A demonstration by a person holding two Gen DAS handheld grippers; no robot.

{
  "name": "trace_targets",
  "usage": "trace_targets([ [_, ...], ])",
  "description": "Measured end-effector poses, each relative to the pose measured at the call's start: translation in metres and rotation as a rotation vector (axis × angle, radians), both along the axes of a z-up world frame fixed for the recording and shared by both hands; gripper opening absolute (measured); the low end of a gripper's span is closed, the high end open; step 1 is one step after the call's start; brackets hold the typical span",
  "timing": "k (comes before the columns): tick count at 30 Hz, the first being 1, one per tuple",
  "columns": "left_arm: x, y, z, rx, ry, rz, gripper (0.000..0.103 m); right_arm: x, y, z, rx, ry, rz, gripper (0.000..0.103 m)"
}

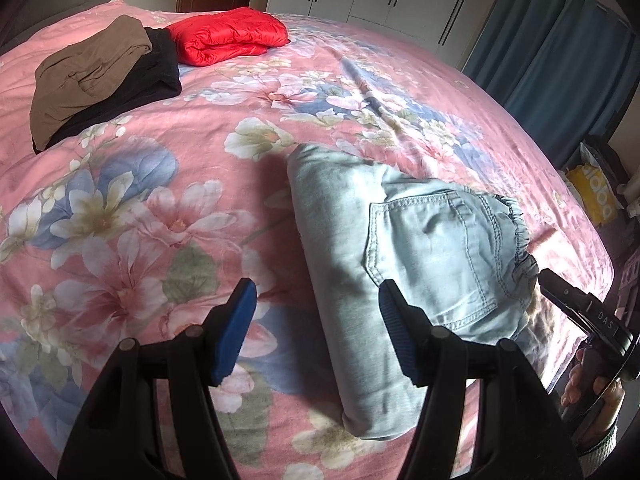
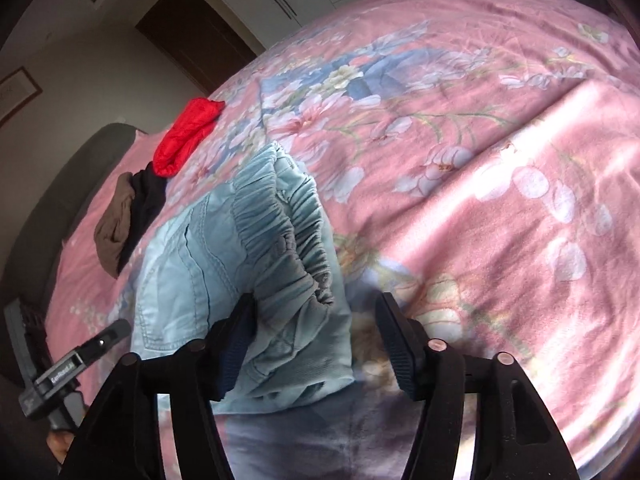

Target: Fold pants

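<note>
Light blue denim pants (image 1: 400, 248) lie on the bed (image 1: 160, 200), on its pink floral cover, already folded into a compact bundle with a back pocket (image 1: 432, 256) facing up and the elastic waistband (image 2: 288, 240) bunched at the right end.

Left gripper (image 1: 316, 332): jaws wide apart, holding nothing; it hovers over the near left edge of the bundle, one pad above bare cover, the other above the denim. Right gripper (image 2: 316, 340): jaws also spread and empty, with the waistband corner lying between them (contact with the left pad looks possible, cannot be confirmed).

Judgement: folding appears nearly complete; what remains is probably a tidy-up or a last fold.

For that step to go well: close on both layers at the waistband corner rather than the top ruffle alone, lift low so the stack does not unroll, and use the left side to pin the folded edge flat.

Other folded items sit well apart at the far side: a brown garment (image 1: 88, 76) on a black garment (image 1: 156, 68), and a red padded jacket (image 1: 228, 34) beside them.
</note>
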State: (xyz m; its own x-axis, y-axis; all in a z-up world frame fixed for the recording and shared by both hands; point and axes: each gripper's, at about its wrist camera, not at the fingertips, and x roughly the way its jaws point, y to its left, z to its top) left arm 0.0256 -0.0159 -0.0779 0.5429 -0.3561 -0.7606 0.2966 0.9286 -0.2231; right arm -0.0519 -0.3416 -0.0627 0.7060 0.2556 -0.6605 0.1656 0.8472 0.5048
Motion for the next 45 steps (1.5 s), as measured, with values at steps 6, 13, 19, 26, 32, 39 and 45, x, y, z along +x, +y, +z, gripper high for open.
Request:
trace_targets([
  [6, 0.007, -0.013, 0.005, 0.009, -0.03, -0.027, 0.062, -0.02, 0.019, 0.031, -0.26, -0.122, -0.088, 0.067],
  [13, 0.022, -0.036, 0.007, 0.03, -0.065, -0.092, 0.05, -0.015, 0.091, 0.044, -0.308, -0.278, 0.271, 0.061],
  [19, 0.048, -0.055, -0.019, 0.108, -0.016, -0.14, 0.024, 0.003, 0.145, 0.025, -0.319, -0.231, 0.51, 0.027],
  [26, 0.071, -0.047, -0.027, 0.082, 0.019, -0.103, 0.016, -0.001, 0.152, -0.004, -0.358, -0.111, 0.582, 0.027],
  [32, 0.042, -0.038, -0.014, 0.081, 0.003, -0.105, 0.02, -0.009, 0.121, 0.031, -0.3, -0.186, 0.526, 0.027],
  [39, -0.02, -0.039, -0.027, 0.161, -0.023, -0.178, 0.036, 0.005, 0.073, 0.024, -0.387, -0.1, 0.306, 0.027],
  [45, -0.037, -0.026, -0.027, 0.134, -0.026, -0.153, 0.042, -0.001, 0.061, 0.004, -0.292, -0.062, 0.352, 0.027],
])
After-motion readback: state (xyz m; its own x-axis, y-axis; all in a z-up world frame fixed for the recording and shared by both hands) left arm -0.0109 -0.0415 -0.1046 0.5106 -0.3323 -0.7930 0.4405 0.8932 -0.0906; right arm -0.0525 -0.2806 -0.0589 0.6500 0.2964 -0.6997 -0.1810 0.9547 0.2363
